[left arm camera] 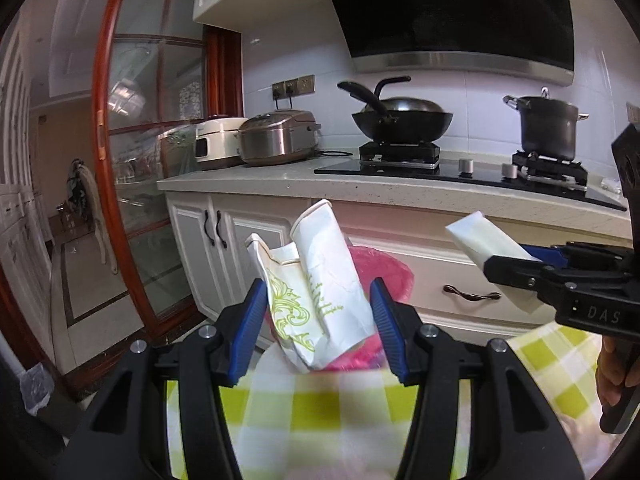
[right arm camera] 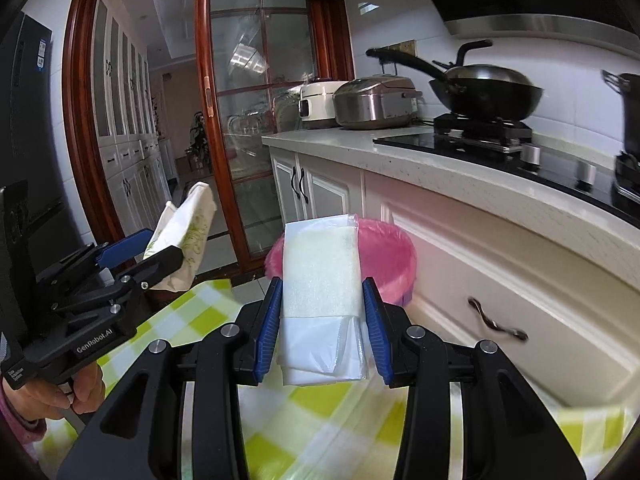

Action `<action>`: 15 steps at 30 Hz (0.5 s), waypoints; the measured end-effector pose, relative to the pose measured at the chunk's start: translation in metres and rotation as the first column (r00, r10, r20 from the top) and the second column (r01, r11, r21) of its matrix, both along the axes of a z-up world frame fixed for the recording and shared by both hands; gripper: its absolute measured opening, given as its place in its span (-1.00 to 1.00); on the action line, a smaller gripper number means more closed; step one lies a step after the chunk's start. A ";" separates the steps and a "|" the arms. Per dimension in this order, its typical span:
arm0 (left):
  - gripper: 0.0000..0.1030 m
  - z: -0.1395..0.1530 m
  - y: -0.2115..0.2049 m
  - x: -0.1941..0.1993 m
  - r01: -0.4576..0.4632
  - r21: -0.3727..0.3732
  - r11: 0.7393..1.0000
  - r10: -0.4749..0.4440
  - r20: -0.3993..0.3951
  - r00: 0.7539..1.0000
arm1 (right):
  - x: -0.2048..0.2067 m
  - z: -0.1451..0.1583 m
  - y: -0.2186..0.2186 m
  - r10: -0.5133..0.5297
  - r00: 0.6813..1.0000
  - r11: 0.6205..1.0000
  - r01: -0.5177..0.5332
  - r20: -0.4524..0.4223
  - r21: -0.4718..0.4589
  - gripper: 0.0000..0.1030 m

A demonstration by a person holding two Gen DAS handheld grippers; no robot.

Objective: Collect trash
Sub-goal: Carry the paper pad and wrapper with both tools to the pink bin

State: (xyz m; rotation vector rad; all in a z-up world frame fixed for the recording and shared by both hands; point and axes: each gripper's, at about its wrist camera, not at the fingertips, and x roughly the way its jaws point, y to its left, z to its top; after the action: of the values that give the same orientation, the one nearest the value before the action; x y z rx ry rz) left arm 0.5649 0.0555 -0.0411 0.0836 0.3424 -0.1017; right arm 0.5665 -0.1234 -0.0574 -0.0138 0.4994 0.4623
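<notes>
In our left gripper [left arm camera: 318, 310] we hold two crushed paper cups [left arm camera: 320, 280], white with a green leaf print, creased and flattened, their rims bent out of round. Their long axis runs up and away from us, open rims at the top, tilted slightly left. The ribbed blue pads [left arm camera: 252, 316] press in on both sides of the pair, so the jaws stand partly apart and clamped on the cups.

In our right gripper [right arm camera: 322, 316] we hold a flat wrapper [right arm camera: 320, 276]: thin, clear, glossy plastic folded around a pale, soft-looking rectangular sheet. It stands nearly upright between the pads, long axis pointing forward and up, with loose plastic folds hanging at the near end. The jaws are narrowly apart and clamped on its two long edges.

Both loads are above a table [right arm camera: 320, 412] covered with a green-and-white checked cloth. Just beyond the table edge stands a round bin [right arm camera: 384, 256] lined with a thin pink bag; in each wrist view the held item overlaps the bin's rim. Behind it run white cabinets [right arm camera: 500, 280] with dark curved handles, and a speckled stone counter [left arm camera: 280, 184] carrying a black wok [left arm camera: 400, 120] and a grey pot [left arm camera: 548, 128].
</notes>
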 end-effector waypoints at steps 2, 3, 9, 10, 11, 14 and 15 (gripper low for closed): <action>0.01 -0.004 0.001 0.029 0.003 0.005 1.000 -0.003 -0.012 1.000 | 0.027 -0.005 0.003 0.002 1.000 1.000 -0.002 -0.014 -0.013 -0.23; 0.01 -0.006 0.001 0.040 0.007 0.005 1.000 -0.007 -0.020 1.000 | 0.042 -0.009 0.005 0.003 1.000 1.000 -0.004 -0.025 -0.017 -0.23; 0.01 -0.020 0.017 0.120 -0.001 -0.043 0.999 -0.002 -0.077 0.997 | 0.104 -0.029 0.014 -0.006 0.999 0.999 0.004 -0.052 -0.037 -0.23; 0.01 -0.023 0.018 0.129 -0.002 -0.040 0.999 -0.001 -0.080 0.997 | 0.114 -0.033 0.015 -0.004 0.998 0.999 0.003 -0.055 -0.033 -0.23; 0.01 -0.026 0.018 0.140 0.002 -0.035 0.999 -0.005 -0.083 0.997 | 0.122 -0.036 0.016 -0.005 0.998 1.000 0.003 -0.057 -0.030 -0.23; 0.02 -0.036 0.019 0.164 0.009 -0.031 0.999 -0.012 -0.102 0.995 | 0.143 -0.047 0.018 -0.001 0.997 1.000 0.000 -0.072 -0.014 -0.21; 0.02 -0.041 0.020 0.171 0.012 -0.031 0.999 -0.016 -0.112 0.994 | 0.150 -0.052 0.019 -0.002 0.997 1.000 0.001 -0.078 -0.012 -0.21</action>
State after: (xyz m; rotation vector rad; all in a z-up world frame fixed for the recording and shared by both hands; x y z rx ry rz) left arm 0.7360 0.0752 -0.0823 0.0502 0.4530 -0.1257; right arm 0.7170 -0.1041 -0.1089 -0.0069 0.5790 0.4593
